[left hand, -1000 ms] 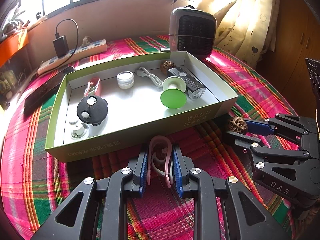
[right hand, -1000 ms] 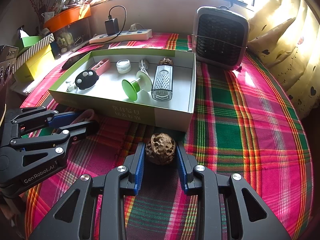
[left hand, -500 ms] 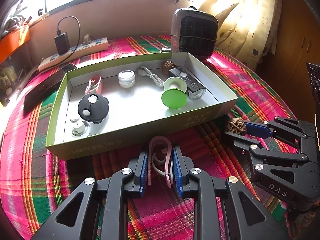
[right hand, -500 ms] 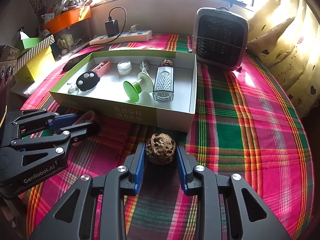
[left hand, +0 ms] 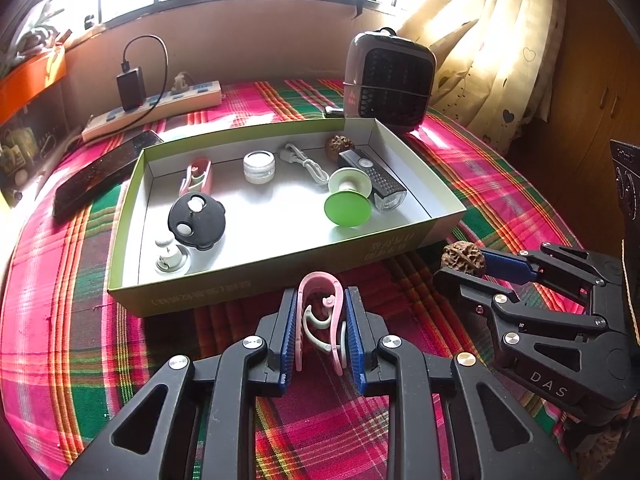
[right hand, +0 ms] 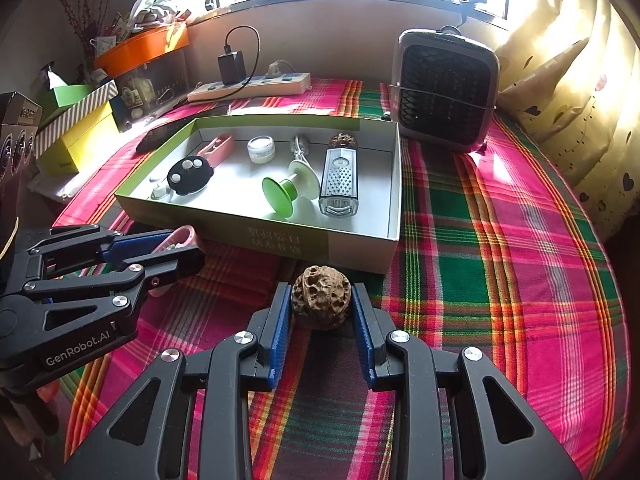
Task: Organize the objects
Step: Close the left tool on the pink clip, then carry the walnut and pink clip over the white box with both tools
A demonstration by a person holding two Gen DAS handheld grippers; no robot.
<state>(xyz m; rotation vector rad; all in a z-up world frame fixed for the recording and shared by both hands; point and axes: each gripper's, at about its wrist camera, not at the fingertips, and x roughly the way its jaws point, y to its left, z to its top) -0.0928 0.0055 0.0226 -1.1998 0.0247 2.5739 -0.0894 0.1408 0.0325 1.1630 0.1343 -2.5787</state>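
My left gripper [left hand: 320, 312] is shut on a pink clip [left hand: 320, 300] and holds it just in front of the green box's [left hand: 248, 284] near wall. My right gripper [right hand: 321, 304] is shut on a brown walnut [right hand: 321, 296], also before the box's front wall [right hand: 280, 240]. In the left wrist view the right gripper [left hand: 460, 264] and its walnut [left hand: 463, 254] show at the right. In the right wrist view the left gripper [right hand: 184, 248] shows at the left. The box holds a green spool [left hand: 347, 204], a black disc [left hand: 196, 220], a white jar [left hand: 259, 165], a bike light [left hand: 372, 180], a second walnut [left hand: 338, 144], a cable and a pink case.
A dark heater [right hand: 444, 92] stands behind the box's right end. A power strip [right hand: 252, 86] with a charger lies at the back, a phone [left hand: 104, 170] left of the box. Boxes and an orange tray [right hand: 140, 46] crowd the far left. The plaid cloth [right hand: 500, 240] spreads to the right.
Both grippers have risen and drawn back a little from the box, still holding the clip and the walnut. The box's contents have not moved.
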